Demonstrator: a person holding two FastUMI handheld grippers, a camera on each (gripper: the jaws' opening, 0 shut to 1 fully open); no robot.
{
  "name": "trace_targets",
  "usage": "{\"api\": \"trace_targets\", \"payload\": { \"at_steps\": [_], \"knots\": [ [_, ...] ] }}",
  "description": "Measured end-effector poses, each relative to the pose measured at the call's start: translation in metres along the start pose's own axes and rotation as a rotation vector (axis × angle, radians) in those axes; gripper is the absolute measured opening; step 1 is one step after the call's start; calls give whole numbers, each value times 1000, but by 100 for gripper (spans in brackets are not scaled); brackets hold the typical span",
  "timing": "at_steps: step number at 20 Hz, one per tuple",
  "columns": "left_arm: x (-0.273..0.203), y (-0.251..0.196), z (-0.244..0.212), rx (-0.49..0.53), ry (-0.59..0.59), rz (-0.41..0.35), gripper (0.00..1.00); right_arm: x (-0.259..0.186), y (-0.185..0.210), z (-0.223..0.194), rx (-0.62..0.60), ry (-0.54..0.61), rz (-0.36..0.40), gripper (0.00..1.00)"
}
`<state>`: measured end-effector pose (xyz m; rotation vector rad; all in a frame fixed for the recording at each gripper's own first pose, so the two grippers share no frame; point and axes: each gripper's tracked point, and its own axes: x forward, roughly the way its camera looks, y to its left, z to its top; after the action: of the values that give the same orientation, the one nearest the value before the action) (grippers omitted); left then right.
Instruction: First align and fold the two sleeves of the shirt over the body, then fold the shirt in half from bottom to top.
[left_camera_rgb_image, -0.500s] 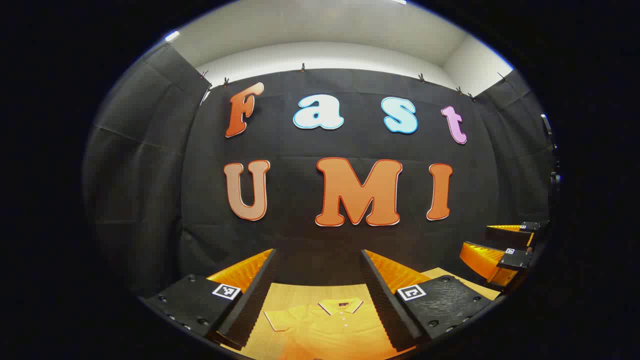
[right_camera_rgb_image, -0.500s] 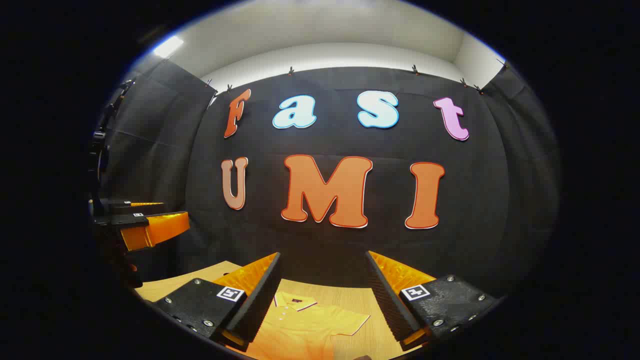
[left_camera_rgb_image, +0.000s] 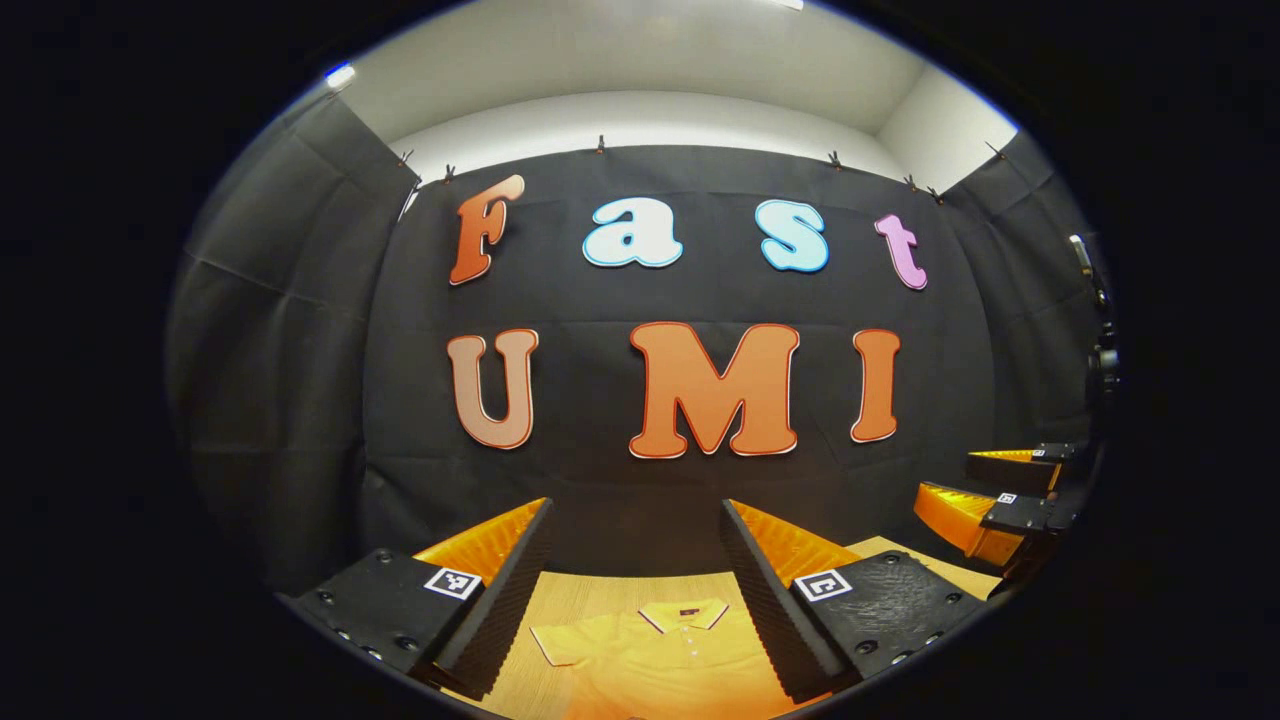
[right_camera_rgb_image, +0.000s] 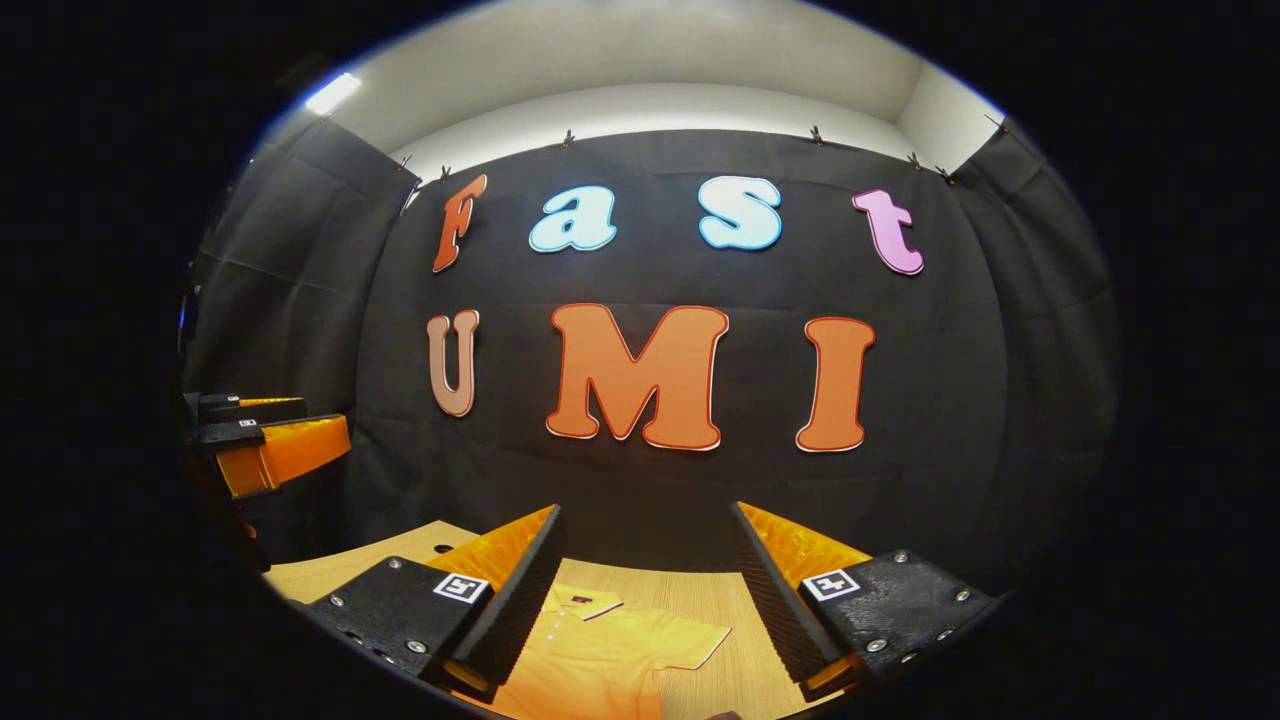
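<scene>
Both views are evenly lit from overhead: a bright ceiling lamp (right_camera_rgb_image: 333, 93) glares at about ten o'clock in the right gripper view, and a smaller blue-fringed lamp (left_camera_rgb_image: 342, 76) sits at about eleven o'clock in the left gripper view. The white ceiling band (left_camera_rgb_image: 640, 120) at twelve o'clock is bright, nearly washed out. The black cloth wall (right_camera_rgb_image: 640, 480) soaks up light and stays matte, its creases faintly visible. Fisheye distortion bows straight lines strongly toward the rim, where brightness falls off. The centre is sharp; the wooden table (right_camera_rgb_image: 700, 595) at six o'clock glows warm and slightly soft.
</scene>
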<state>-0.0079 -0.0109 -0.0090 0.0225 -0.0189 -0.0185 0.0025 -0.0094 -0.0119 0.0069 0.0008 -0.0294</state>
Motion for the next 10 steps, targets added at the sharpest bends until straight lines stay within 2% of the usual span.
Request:
{"api": "trace_targets", "payload": {
  "at_steps": [7, 9, 10],
  "knots": [
    [-17, 2, -6, 9, -6, -35, 98, -10, 2, -3, -10, 5, -50, 100],
    [-23, 5, -9, 9, -1, -46, 98, -14, -4, -11, -39, 27, -87, 94],
    [-27, 7, -12, 5, 2, -53, 98, -16, -6, -20, -44, 62, -102, 98]
  ]
}}
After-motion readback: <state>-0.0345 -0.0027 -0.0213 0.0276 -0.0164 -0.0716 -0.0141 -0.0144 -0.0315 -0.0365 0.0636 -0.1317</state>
